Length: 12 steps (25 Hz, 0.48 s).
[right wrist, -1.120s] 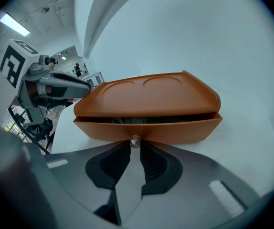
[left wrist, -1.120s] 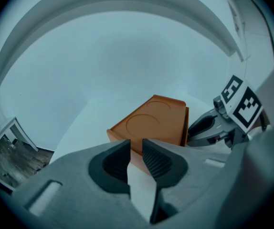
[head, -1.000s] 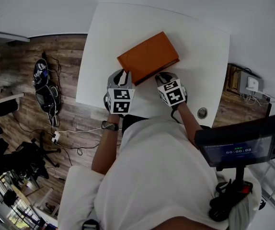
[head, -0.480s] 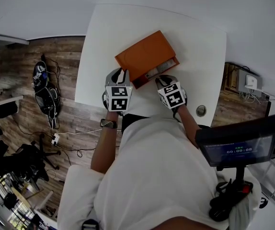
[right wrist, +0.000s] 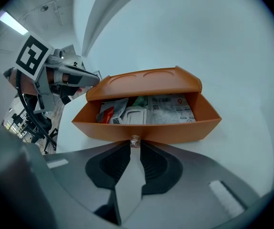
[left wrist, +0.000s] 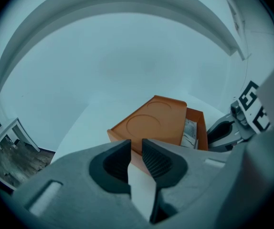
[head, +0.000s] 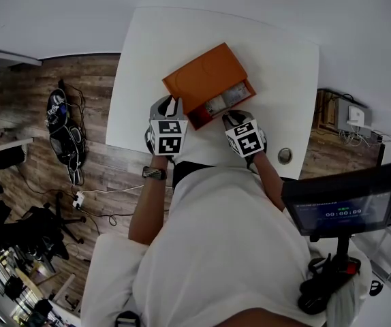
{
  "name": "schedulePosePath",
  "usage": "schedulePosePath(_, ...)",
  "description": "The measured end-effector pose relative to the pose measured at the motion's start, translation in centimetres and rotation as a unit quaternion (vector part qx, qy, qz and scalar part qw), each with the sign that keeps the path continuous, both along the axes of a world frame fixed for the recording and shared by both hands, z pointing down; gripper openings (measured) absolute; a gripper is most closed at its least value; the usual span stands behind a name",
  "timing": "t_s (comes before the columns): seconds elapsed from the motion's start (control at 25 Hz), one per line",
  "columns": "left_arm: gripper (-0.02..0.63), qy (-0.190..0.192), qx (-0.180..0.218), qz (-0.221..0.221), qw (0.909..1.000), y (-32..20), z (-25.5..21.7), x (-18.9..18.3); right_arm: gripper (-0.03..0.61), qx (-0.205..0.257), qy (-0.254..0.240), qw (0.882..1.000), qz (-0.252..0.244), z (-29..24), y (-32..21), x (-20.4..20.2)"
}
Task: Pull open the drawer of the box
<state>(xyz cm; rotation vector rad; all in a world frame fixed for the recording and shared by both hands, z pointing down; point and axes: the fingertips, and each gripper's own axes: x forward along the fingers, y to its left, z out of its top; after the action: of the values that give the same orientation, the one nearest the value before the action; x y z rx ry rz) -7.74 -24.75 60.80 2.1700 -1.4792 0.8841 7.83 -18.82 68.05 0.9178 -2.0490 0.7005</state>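
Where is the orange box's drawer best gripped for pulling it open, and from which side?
Take the small knob centred on the front panel of the drawer, coming from the person's side with one jaw on each side of it. It is the panel's only protruding part, and the right claw is shut on it.

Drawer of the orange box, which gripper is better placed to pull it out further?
Right. The right gripper pinches the knob of the drawer; the left gripper sits by the box corner, off the drawer.
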Motion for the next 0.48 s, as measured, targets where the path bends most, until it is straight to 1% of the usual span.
schedulePosePath(0.48,0.072,0.0,0.006,-0.005,1.0,-0.15,0.19,0.03,0.067,-0.004,0.002,1.0,0.005,0.17,1.09,0.81)
